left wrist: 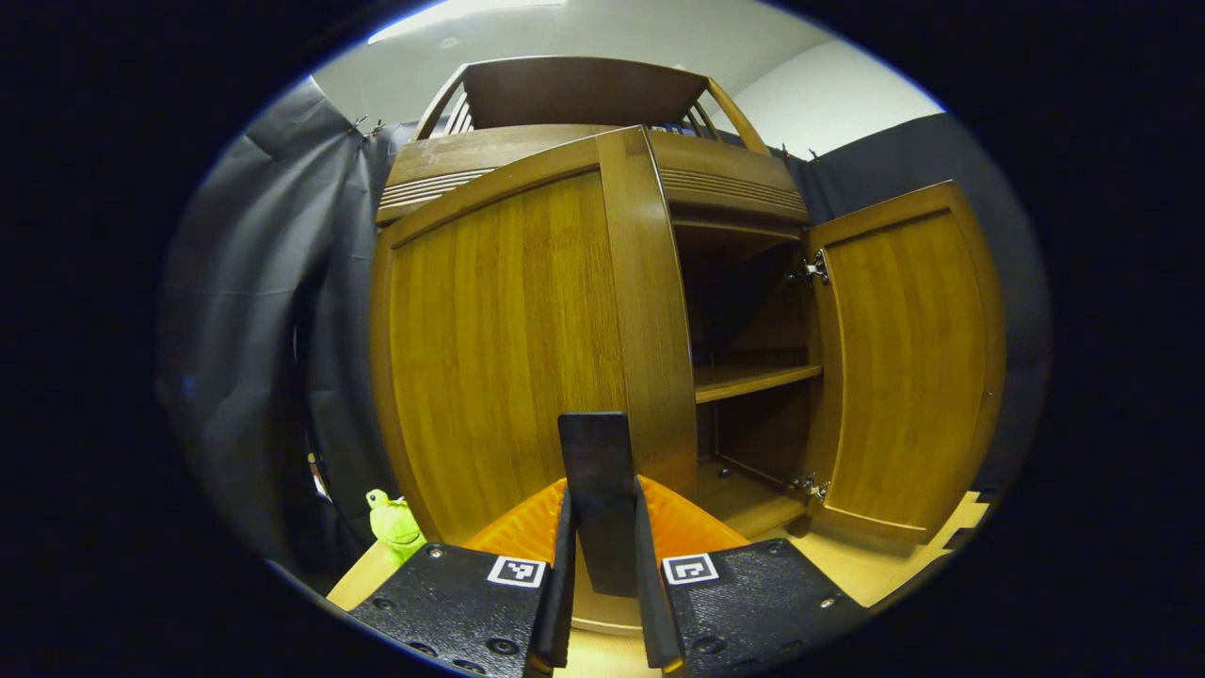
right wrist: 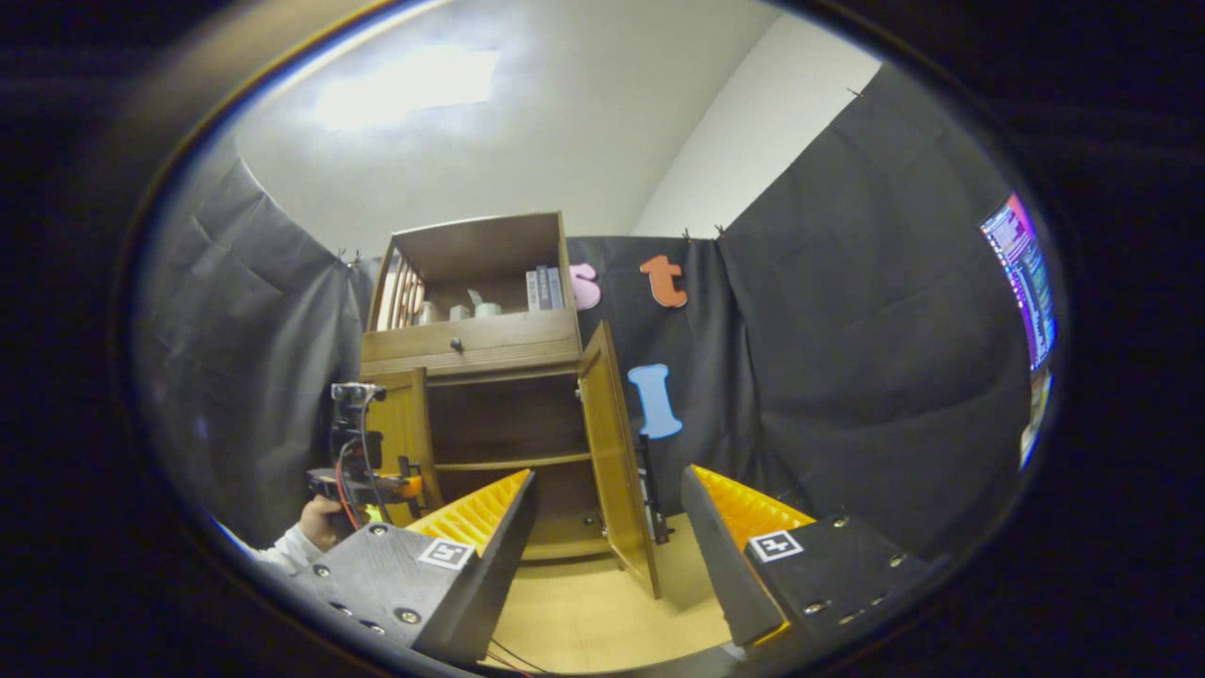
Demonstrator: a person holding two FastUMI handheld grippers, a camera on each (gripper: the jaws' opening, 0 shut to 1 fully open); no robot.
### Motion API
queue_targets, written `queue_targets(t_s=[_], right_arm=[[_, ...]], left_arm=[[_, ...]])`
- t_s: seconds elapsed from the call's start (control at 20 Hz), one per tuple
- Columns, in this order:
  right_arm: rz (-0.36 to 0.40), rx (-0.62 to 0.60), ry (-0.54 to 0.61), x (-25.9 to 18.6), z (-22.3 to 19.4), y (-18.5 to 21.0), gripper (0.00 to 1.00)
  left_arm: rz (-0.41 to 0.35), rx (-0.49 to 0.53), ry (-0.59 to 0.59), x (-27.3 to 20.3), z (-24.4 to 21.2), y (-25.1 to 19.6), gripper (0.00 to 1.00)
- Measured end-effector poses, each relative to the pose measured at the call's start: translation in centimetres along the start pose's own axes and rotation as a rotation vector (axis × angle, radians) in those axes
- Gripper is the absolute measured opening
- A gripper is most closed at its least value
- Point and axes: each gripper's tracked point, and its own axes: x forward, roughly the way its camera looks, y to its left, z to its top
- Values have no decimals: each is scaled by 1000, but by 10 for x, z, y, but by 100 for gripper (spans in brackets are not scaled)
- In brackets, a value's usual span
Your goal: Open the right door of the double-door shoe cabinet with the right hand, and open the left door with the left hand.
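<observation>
Right door (left wrist: 908,363) of the shoe cabinet (right wrist: 471,344) stands wide open, swung well clear of the opening; the inner shelf (left wrist: 753,379) shows behind it. That half of the task looks done.

Left door (left wrist: 513,348) is partly open. In the right gripper view it hangs ajar at the cabinet's left side (right wrist: 403,428), not yet swung as far as the right one.

Left claw (left wrist: 602,527): fingers drawn close together, clamped on a dark upright bar (left wrist: 598,471) that I take for the left door's handle (the bar stands just before the door's free edge, so the reading fits). From the right gripper view I see this same claw (right wrist: 362,485) farther off, a hand (right wrist: 325,518) behind it, sitting at the left door.

Right claw (right wrist: 607,541): fingers spread wide apart, holding nothing, backed well away from the cabinet above the floor (right wrist: 584,612).

Step in hand, as I judge it: finish swinging the left door.

How I would do it well:
- keep the clamp firm on the handle, no regrip mid-swing
- pull along the hinge arc, outward and to the left, not straight back
- let the wrist turn with the door so the handle does not twist out
- keep the right claw parked clear

A green toy (left wrist: 395,523) sits low by the cabinet's left corner; watch the door's sweep there.
</observation>
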Motion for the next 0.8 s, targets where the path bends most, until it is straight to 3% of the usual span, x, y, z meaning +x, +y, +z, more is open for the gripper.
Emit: queue_targets(t_s=[0.15,0.8], right_arm=[[-23,-64,24,-1,1,3,90],[37,-104,81,20,-21,52,90]], left_arm=[[1,-6,8,-24,0,13,31],[22,22,-2,-89,-2,69,28]])
